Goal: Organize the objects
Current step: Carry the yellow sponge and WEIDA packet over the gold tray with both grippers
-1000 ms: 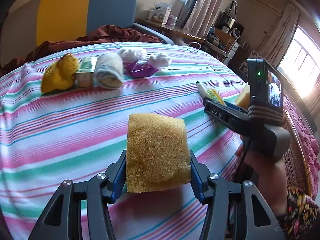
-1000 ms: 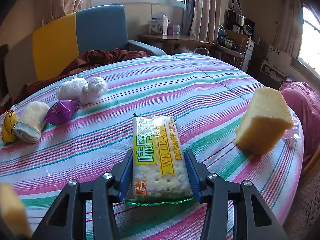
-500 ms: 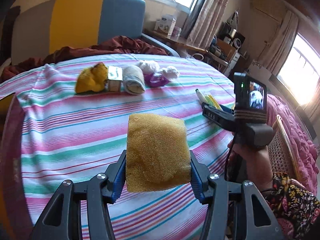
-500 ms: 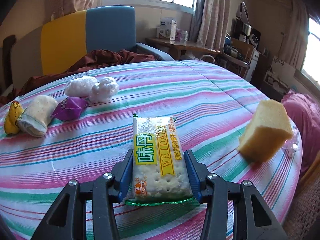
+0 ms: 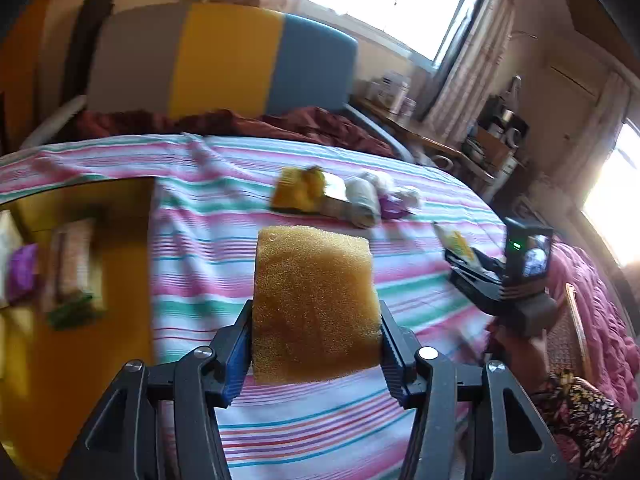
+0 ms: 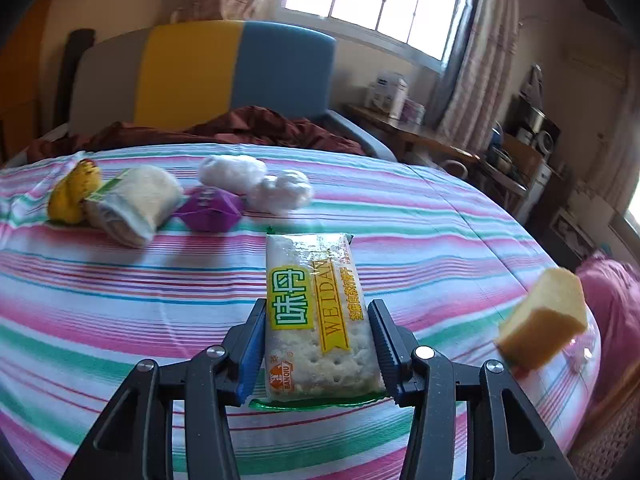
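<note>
My left gripper [image 5: 316,336] is shut on a yellow sponge [image 5: 314,304], held above the striped tablecloth [image 5: 208,248]. My right gripper [image 6: 318,336] is shut on a cracker packet [image 6: 316,316] with green and yellow print. In the left wrist view the right gripper [image 5: 472,266] shows at the right, over the table, in a person's hand with a floral sleeve. A second yellow sponge [image 6: 544,316] lies near the table's right edge. Far across the cloth a yellow toy [image 6: 74,196], a rolled cloth [image 6: 136,204], a purple packet [image 6: 210,210] and two white balls [image 6: 256,182] lie in a row.
A yellow box [image 5: 76,312] stands at the table's left side with a purple packet [image 5: 22,272] and other packets inside, blurred. Behind the table are a grey, yellow and blue chair [image 6: 208,72] with a dark red blanket [image 6: 240,128], and a cluttered side desk [image 6: 404,128].
The left gripper has swung left and back with the sponge, so the yellow box has come into view. The right gripper shifted slightly left with the cracker packet. Both grips are unchanged.
</note>
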